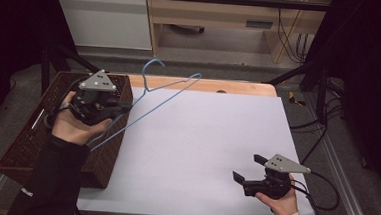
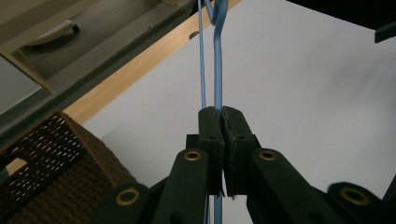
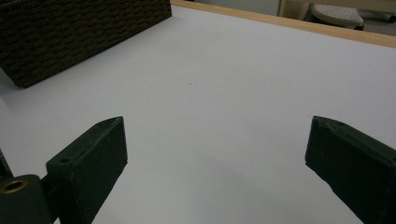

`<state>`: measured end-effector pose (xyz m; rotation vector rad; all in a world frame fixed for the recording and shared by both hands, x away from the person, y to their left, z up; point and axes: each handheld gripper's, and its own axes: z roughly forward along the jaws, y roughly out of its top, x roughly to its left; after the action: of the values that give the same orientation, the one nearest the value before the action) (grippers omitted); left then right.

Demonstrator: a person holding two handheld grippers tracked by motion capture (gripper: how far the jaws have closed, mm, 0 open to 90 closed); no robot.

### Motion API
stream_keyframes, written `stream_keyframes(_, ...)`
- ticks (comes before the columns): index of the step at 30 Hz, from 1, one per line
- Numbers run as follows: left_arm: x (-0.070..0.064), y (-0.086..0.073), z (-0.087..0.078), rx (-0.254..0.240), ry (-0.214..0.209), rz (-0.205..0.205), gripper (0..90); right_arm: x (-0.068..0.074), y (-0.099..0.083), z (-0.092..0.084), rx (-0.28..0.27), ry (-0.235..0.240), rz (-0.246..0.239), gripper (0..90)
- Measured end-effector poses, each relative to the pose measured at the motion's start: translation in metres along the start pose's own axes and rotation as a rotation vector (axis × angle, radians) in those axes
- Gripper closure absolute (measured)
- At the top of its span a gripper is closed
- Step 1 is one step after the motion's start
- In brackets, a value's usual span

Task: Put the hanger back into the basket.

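The hanger [image 1: 167, 93] is a thin blue wire one, and it looks light: the left gripper [image 1: 123, 107] carries it in the air with one pinch and nothing sags. Wire like this is stiff enough to keep its triangle, yet springy, and I'd expect it to swing or twist about so narrow a hold. It is smooth too, so it could slip round between flat pads. The straight runs are the place to take it, not the hook.

That is where it is held. In the left gripper view the jaws are shut tight on one blue strand, with a second strand running just beside it, outside the pads. From above, the hanger slants up and away from the gripper, its hook topmost over the far edge of the desk [image 1: 210, 154], its lower end dipping toward the wicker basket [image 1: 26, 142] at the left.

The right gripper [image 1: 250, 170] hovers low at the near right corner, well apart from the hanger, its jaws wide open with nothing between them.
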<state>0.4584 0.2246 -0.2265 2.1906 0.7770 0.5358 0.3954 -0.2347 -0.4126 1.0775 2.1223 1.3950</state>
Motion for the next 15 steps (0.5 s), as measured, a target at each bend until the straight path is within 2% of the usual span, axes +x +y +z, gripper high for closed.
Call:
stream_keyframes(9,0.036,-0.019,-0.031,-0.035,0.073,-0.075,87.8,-0.004,0.000,-0.004,-0.011,-0.012,0.005,5.8)
stream_keyframes(10,0.041,-0.022,-0.036,-0.035,0.086,-0.073,87.8,-0.004,0.000,-0.004,-0.010,-0.012,0.005,5.8)
stream_keyframes(15,0.064,-0.039,-0.050,-0.047,0.134,-0.120,87.8,-0.004,0.000,-0.004,-0.009,-0.010,0.005,5.9)
